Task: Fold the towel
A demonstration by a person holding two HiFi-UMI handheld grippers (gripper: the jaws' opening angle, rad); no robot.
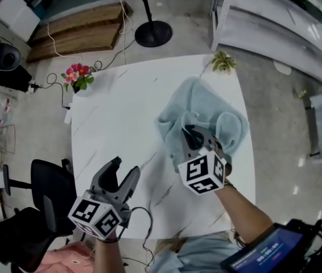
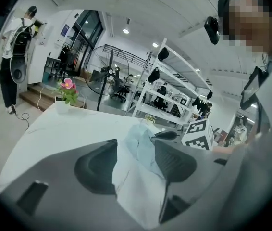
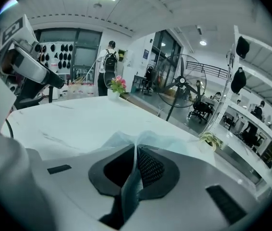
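The right hand-held gripper [image 1: 190, 134] pinches a fold of the seemingly limp, light pale-blue cloth towel [image 1: 206, 115]; the open left hand-held gripper [image 1: 124, 168] should seize an edge.

White desk [image 1: 121, 124] with faint grey veins. Bears a crumpled pale blue towel [image 1: 206, 110] on its right half. Holds pink flowers [image 1: 77, 74] at the far left corner, a green plant [image 1: 223, 61] at the far right.

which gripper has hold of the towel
The right gripper, its jaws pinched shut on a fold of the towel; the left gripper is open and apart from it.
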